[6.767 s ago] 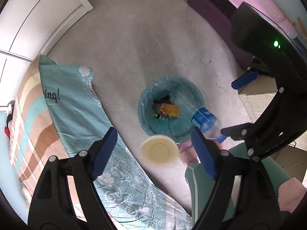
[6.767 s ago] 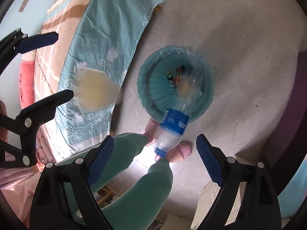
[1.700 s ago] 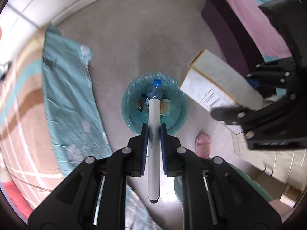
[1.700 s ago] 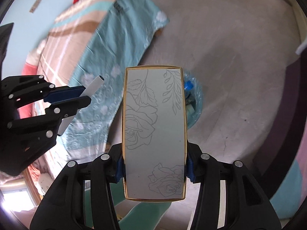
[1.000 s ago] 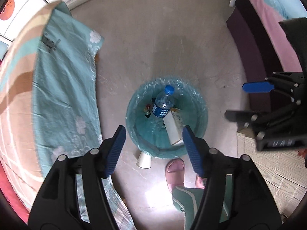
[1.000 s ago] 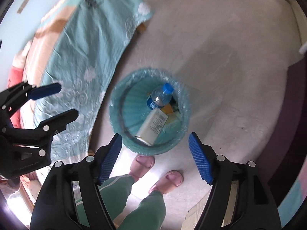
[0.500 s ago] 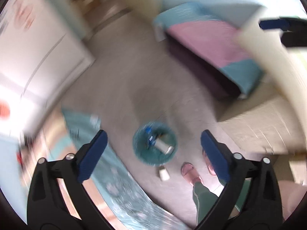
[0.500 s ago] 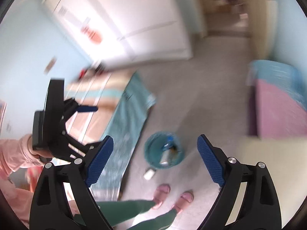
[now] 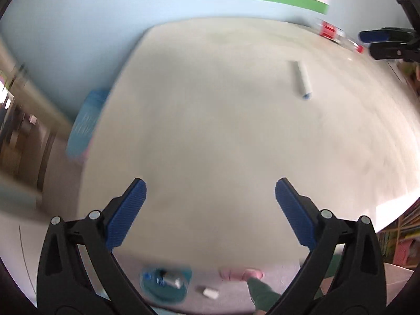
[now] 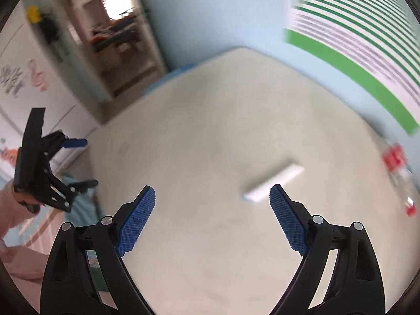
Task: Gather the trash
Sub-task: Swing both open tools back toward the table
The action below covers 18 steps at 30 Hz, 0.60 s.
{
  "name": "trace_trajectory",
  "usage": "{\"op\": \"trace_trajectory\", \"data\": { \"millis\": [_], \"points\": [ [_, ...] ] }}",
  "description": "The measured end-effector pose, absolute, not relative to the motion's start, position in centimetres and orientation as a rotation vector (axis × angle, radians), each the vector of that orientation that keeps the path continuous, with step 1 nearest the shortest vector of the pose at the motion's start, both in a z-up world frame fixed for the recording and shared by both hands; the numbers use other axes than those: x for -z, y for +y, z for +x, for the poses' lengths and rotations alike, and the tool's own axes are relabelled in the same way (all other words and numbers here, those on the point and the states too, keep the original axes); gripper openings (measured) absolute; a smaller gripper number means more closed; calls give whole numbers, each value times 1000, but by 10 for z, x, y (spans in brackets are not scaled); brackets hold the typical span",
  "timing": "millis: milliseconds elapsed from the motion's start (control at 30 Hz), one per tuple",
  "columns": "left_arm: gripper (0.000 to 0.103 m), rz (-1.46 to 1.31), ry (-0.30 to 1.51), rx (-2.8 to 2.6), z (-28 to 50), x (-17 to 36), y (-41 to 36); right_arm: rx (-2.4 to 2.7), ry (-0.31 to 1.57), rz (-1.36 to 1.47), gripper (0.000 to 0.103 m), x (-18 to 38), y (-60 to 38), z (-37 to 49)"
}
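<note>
Left tool (image 9: 210,210) gaped wide, empty, over the bench (image 9: 210,131). White tube (image 10: 273,183) lay ahead-right of it, long axis slanting. Right tool (image 10: 212,210), also spread and empty, sat nearer, tube just off its right finger. Red-labelled bottle (image 10: 396,173) lay far right.

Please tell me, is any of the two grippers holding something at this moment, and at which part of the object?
Nothing is held. The left gripper and the right gripper are both open, with only the table visible between their fingers.
</note>
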<state>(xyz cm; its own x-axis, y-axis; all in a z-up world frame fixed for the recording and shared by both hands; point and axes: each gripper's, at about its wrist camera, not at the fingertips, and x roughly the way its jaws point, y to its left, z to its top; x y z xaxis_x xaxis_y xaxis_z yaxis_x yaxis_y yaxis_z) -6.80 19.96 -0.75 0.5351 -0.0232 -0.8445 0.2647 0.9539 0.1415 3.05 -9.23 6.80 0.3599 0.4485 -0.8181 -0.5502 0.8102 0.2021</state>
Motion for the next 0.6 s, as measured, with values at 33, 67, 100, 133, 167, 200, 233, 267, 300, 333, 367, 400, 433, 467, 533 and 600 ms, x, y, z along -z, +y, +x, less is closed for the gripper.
{"op": "trace_trajectory", "data": {
  "millis": [33, 67, 100, 133, 167, 200, 233, 267, 300, 333, 367, 400, 433, 467, 533, 600],
  "points": [
    [96, 288, 994, 193, -50, 11, 175, -612, 1022, -105, 88, -62, -116, 33],
    [96, 301, 1001, 212, -34, 14, 153, -577, 1031, -95, 88, -58, -149, 43],
    [96, 314, 1003, 237, -15, 19, 127, -559, 1030, -95, 88, -57, -173, 52],
    [96, 322, 1001, 260, -2, 22, 109, -544, 1026, -106, 88, -55, -191, 56],
    [96, 331, 1004, 278, 13, 27, 89, -520, 1028, -127, 88, -52, -214, 66],
    [96, 340, 1015, 286, 25, 35, 71, -511, 1035, -135, 88, -47, -232, 77],
    [96, 347, 1027, 288, 31, 42, 57, -501, 1041, -138, 88, -42, -249, 83],
    [96, 350, 1040, 288, 42, 47, 44, -492, 1045, -139, 88, -36, -260, 86],
    [96, 353, 1050, 287, 53, 46, 29, -488, 1051, -137, 88, -31, -276, 96],
    [96, 357, 1064, 281, 62, 52, 18, -485, 1055, -137, 88, -27, -284, 103],
    [96, 360, 1079, 281, 72, 58, 7, -480, 1057, -140, 88, -23, -295, 112],
    [96, 363, 1091, 276, 77, 63, 2, -477, 1054, -141, 88, -22, -301, 113],
    [96, 364, 1106, 271, 84, 66, -1, -475, 1050, -138, 88, -18, -308, 120],
    [96, 361, 1124, 271, 90, 70, -3, -470, 1048, -132, 88, -14, -315, 127],
    [94, 346, 1161, 260, 101, 80, -6, -463, 1052, -118, 88, -9, -327, 137],
    [86, 329, 1199, 265, 111, 89, -8, -446, 1061, -107, 88, 3, -339, 154]
  ]
}}
